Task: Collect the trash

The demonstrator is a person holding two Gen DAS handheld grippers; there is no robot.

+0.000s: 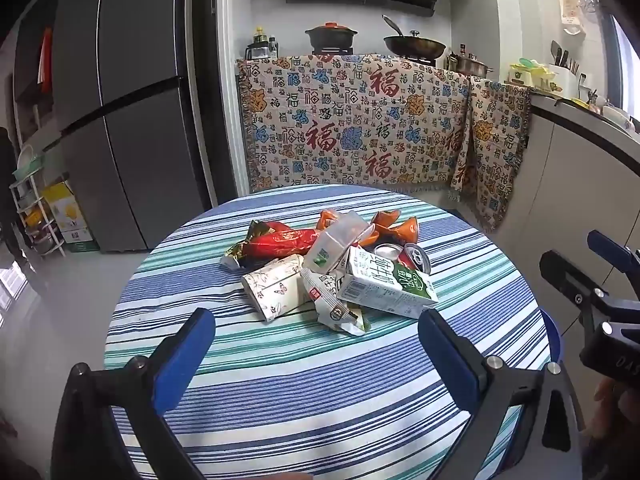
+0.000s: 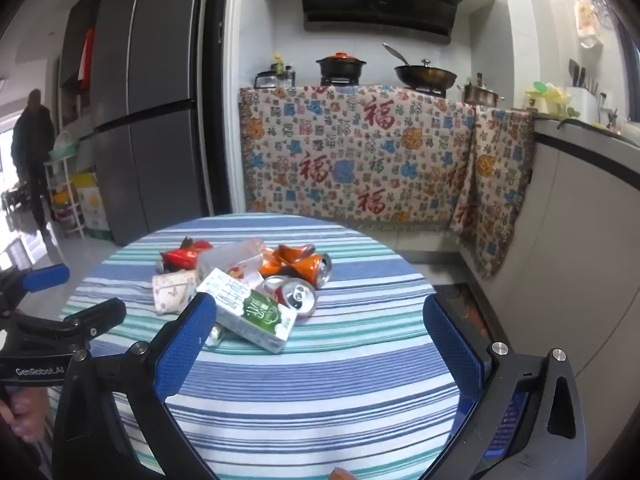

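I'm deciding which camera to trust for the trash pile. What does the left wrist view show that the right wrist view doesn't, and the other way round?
Only the left wrist view: the white snack wrapper at the pile's near edge lies in the clear, and the long red wrapper shows in full.

Only the right wrist view: the crushed orange can's open mouth, and a person standing past the fridge.

Both: the striped round table, the green-and-white milk carton, the butterfly-print carton, the red can, and both open grippers, left and right.
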